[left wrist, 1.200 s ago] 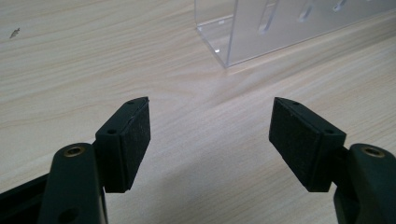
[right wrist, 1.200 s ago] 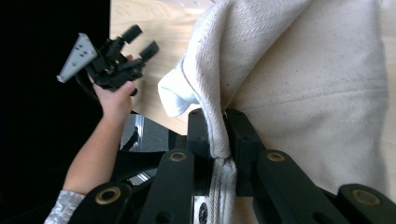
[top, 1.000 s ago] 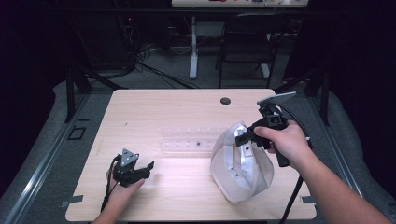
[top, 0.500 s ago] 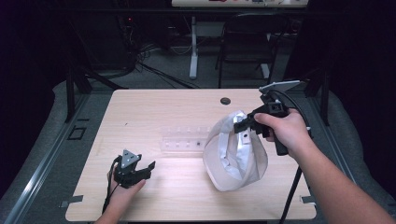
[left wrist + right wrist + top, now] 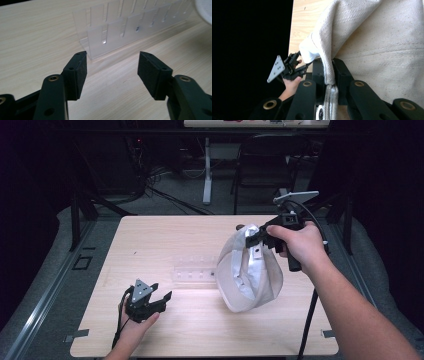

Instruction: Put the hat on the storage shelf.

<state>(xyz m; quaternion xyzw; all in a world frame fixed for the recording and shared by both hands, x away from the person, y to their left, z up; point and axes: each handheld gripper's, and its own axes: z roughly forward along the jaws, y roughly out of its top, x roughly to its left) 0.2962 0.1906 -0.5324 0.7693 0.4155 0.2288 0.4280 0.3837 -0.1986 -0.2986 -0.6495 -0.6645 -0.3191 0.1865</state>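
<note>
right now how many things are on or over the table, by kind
cloth bag: 1
clear plastic rack: 1
small dark round thing near the far edge: 1
gripper, left open and empty, right shut on the bag's rim: 2
total: 5

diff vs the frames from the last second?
The right gripper, shut on the cloth bag, has lifted it up and toward the table's far right. The left gripper has just been closing its jaws with nothing between them. It stays low near the front edge; the clear rack has not moved.
</note>
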